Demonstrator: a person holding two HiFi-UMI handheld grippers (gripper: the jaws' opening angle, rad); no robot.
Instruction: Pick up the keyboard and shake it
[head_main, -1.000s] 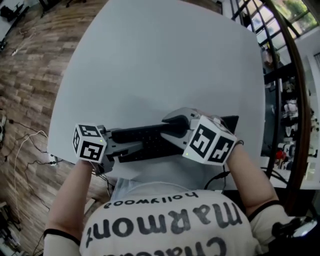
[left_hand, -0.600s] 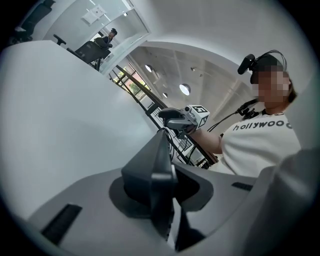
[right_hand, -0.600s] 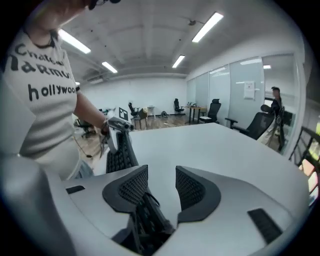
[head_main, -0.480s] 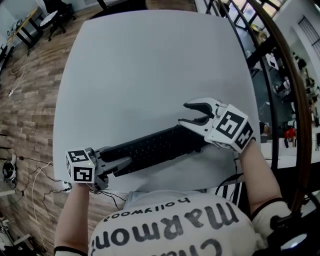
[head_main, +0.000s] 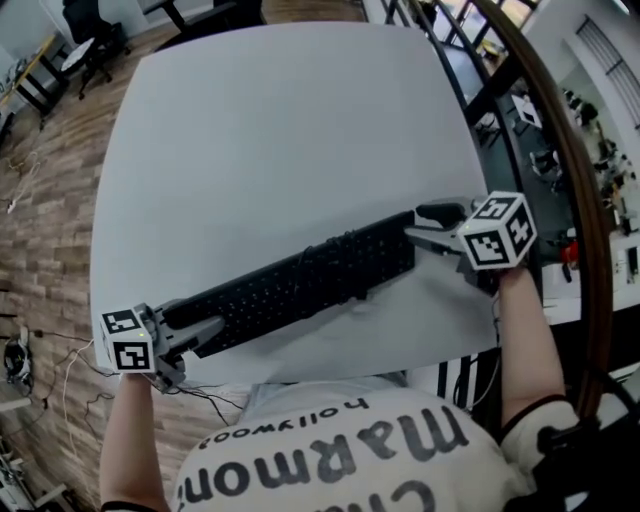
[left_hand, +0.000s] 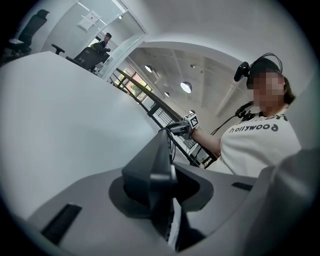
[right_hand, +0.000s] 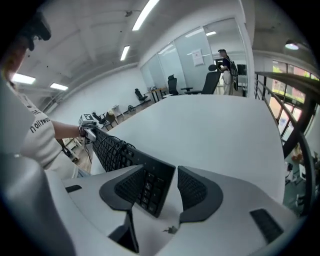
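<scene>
A long black keyboard (head_main: 300, 285) stretches slantwise over the near part of the white table (head_main: 280, 150), with a black cable looped across its keys. My left gripper (head_main: 195, 335) is shut on its left end; in the left gripper view the keyboard (left_hand: 162, 165) stands edge-on between the pads. My right gripper (head_main: 425, 225) is at the right end. Its jaws have just been opening, and in the right gripper view that end of the keyboard (right_hand: 120, 152) lies between the pads, with a gap at the right pad (right_hand: 192, 190).
The table's near edge runs just under the keyboard. A dark curved railing (head_main: 540, 130) borders the table on the right. Wooden floor (head_main: 50, 200) with loose cables (head_main: 40, 350) lies to the left. Office chairs (head_main: 90, 40) stand beyond the far corner.
My right gripper slid from the keyboard's middle out to its right end and its jaws spread. The keyboard now reaches farther right, its right end farther from me. The left gripper kept its hold.
</scene>
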